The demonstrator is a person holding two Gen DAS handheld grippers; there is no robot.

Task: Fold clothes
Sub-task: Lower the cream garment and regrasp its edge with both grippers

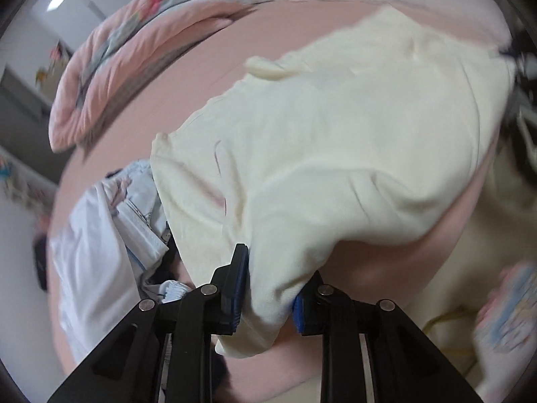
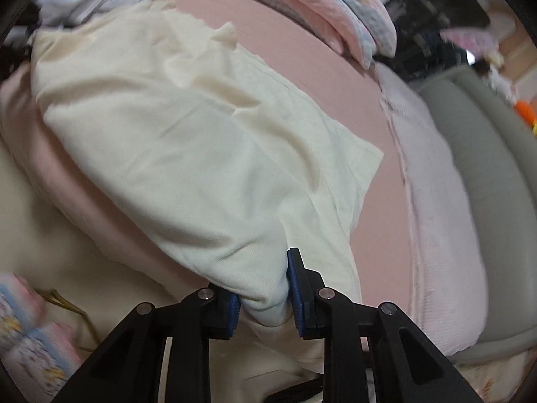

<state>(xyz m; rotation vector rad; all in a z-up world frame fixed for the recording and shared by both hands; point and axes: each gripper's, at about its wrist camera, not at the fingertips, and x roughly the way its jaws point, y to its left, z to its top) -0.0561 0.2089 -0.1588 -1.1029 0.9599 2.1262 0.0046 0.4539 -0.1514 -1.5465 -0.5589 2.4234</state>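
Cream garment [image 1: 335,141], soft, light and limp, hangs bunched in both clamped tongs, left [image 1: 272,288] and right [image 2: 263,297]; edge corners look the best hold.

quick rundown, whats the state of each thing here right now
cream garment: spread over the bed, near edge lifted, gripped at two points
left gripper: shut on the cream garment
right gripper: shut on the cream garment
white clothes pile: crumpled, unfolded, beside the cream garment
pink quilt: folded at the far side of the bed
pink bed sheet: flat under the garment
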